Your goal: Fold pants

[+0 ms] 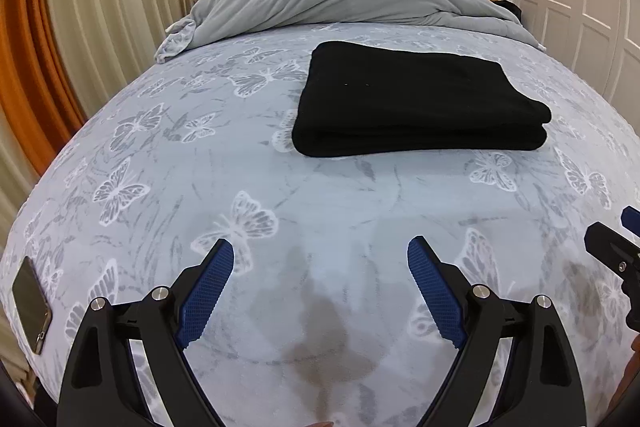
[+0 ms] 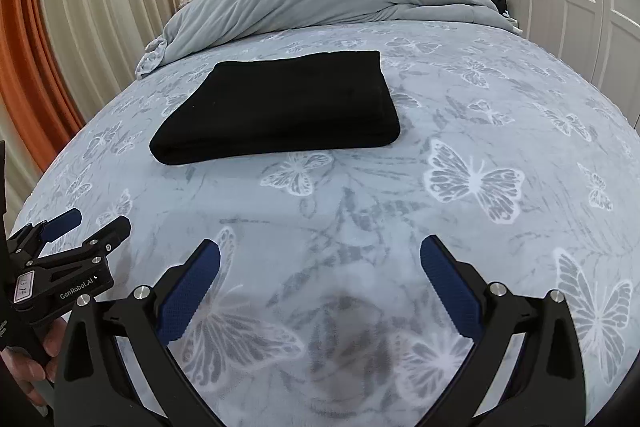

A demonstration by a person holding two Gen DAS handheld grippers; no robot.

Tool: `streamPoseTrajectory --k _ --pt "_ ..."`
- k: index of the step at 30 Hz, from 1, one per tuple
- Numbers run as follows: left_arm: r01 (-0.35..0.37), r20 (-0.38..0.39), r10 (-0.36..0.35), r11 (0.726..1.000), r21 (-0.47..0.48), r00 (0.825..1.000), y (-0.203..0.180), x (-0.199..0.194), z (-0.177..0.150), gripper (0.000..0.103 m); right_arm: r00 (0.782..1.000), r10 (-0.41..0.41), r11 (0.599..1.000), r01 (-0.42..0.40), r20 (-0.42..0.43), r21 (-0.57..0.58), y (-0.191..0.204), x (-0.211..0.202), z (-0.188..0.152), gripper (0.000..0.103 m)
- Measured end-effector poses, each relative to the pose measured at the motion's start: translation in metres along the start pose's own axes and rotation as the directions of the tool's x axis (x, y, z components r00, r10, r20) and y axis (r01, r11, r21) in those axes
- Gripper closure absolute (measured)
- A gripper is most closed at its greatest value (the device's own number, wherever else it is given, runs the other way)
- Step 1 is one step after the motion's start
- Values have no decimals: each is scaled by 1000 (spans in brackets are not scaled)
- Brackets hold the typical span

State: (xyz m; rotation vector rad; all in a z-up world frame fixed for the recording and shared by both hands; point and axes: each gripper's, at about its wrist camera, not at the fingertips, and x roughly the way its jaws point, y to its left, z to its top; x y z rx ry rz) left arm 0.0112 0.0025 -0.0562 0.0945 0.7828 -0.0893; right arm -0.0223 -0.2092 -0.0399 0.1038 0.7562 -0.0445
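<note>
Left wrist view shows the pants [image 1: 420, 103] lying mid-bed [image 1: 280, 187], far of both tools and touching neither: a black, neat, flat rectangle of several layers, fold edge nearest. Soft, light and limp by the look of it, it would best be taken at the near corners, through all layers. Left tool [image 1: 320, 259] and right tool [image 2: 320, 259] are both released, jaws wide and empty.

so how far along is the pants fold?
Looks done: the black pants lie in a tidy layered rectangle on the bed. In hand: nothing; left gripper and right gripper are open, clear of the cloth. Left: apparently nothing.
</note>
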Motion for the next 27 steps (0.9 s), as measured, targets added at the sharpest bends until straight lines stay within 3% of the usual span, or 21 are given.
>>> streamPoseTrajectory --k 12,19,27 --pt "7 16 -7 1000 -3 1000 -5 -3 0 17 1000 2 1000 -2 -4 2 0 1 0 5" --pt "44 87 -42 999 -19 995 -5 -14 0 17 1000 6 1000 -6 -8 5 1 2 -1 5" --pt "20 31 -20 1000 3 999 -6 -5 1 17 1000 5 1000 -4 -15 13 2 3 -3 5"
